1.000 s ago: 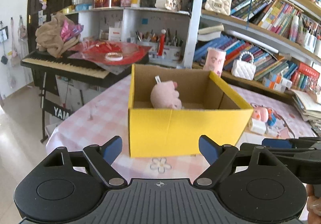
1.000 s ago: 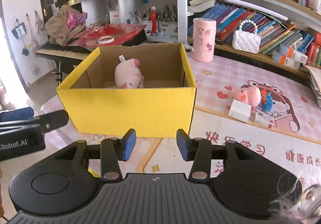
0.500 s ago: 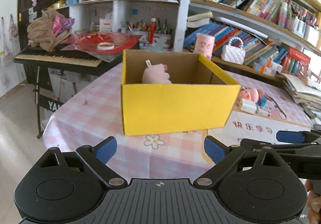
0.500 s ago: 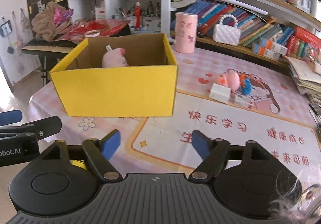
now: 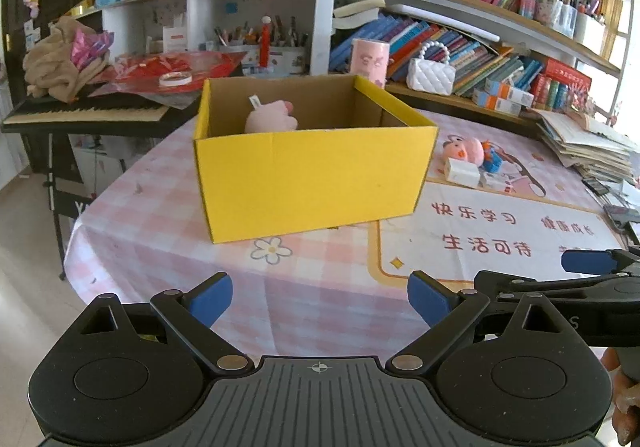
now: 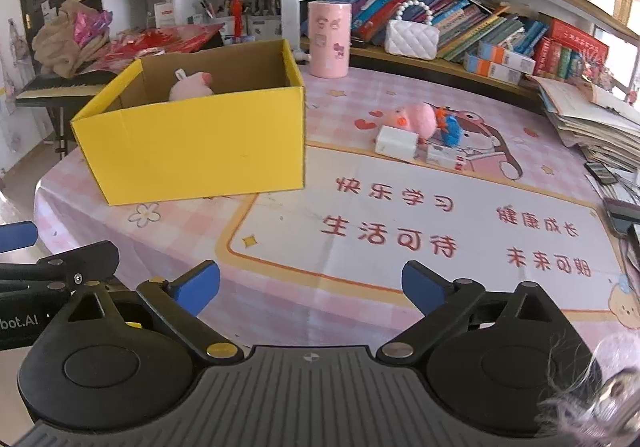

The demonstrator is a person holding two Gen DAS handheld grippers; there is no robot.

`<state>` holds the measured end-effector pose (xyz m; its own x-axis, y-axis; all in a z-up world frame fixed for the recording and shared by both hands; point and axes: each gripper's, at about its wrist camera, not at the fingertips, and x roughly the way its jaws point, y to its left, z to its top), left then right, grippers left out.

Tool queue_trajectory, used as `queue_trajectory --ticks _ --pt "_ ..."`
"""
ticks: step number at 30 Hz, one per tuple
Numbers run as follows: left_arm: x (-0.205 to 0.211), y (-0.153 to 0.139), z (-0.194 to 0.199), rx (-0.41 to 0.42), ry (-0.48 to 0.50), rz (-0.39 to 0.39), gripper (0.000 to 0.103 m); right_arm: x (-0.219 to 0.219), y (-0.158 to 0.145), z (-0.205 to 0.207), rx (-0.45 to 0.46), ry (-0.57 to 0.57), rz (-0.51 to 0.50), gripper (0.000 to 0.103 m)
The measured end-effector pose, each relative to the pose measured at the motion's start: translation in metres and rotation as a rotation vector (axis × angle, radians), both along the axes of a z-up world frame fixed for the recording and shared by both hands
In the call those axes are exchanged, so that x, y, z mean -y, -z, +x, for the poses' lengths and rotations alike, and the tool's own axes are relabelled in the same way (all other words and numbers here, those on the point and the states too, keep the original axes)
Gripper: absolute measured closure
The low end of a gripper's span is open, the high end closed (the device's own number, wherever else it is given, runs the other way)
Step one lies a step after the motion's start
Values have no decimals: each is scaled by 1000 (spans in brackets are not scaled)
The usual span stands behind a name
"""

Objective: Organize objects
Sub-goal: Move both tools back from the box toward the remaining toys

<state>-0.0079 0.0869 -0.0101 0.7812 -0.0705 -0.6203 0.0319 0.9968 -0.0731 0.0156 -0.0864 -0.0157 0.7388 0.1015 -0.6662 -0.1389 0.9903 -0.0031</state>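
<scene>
A yellow cardboard box (image 5: 312, 175) (image 6: 200, 151) stands open on the pink checked tablecloth, with a pink plush toy (image 5: 270, 119) (image 6: 190, 87) inside it. To its right lie a pink pig plush (image 5: 466, 149) (image 6: 416, 117), a white packet (image 5: 462, 171) (image 6: 396, 143) and a small blue toy (image 5: 492, 161) (image 6: 450, 127). My left gripper (image 5: 320, 295) is open and empty, in front of the box near the table's edge. My right gripper (image 6: 311, 283) hovers over the printed mat, its jaws opening with nothing between them.
A pink cylinder (image 6: 329, 41) and a white handbag (image 6: 412, 37) stand behind the box by the bookshelves. Stacked papers (image 6: 596, 127) crowd the table's right side. A keyboard (image 5: 88, 113) with cloth and red wrapping stands beyond the left edge.
Both grippers have drawn back from the yellow box and sunk a little, so the box looks smaller. The right jaws have spread from narrow to wide; the left jaws widened slightly.
</scene>
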Motion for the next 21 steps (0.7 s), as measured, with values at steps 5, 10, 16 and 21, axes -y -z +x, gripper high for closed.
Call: queue_trajectory --ticks 5,10,16,21 --pt "14 2 2 -9 47 -1 7 14 1 -9 -1 52 -1 4" --pt "36 4 6 -19 126 6 7 34 2 -18 -4 132 4 4" --pt "63 7 12 -28 225 10 7 63 4 -30 -12 241 10 4" --pt "83 8 17 -28 298 11 7 85 5 -37 -20 331 10 4"
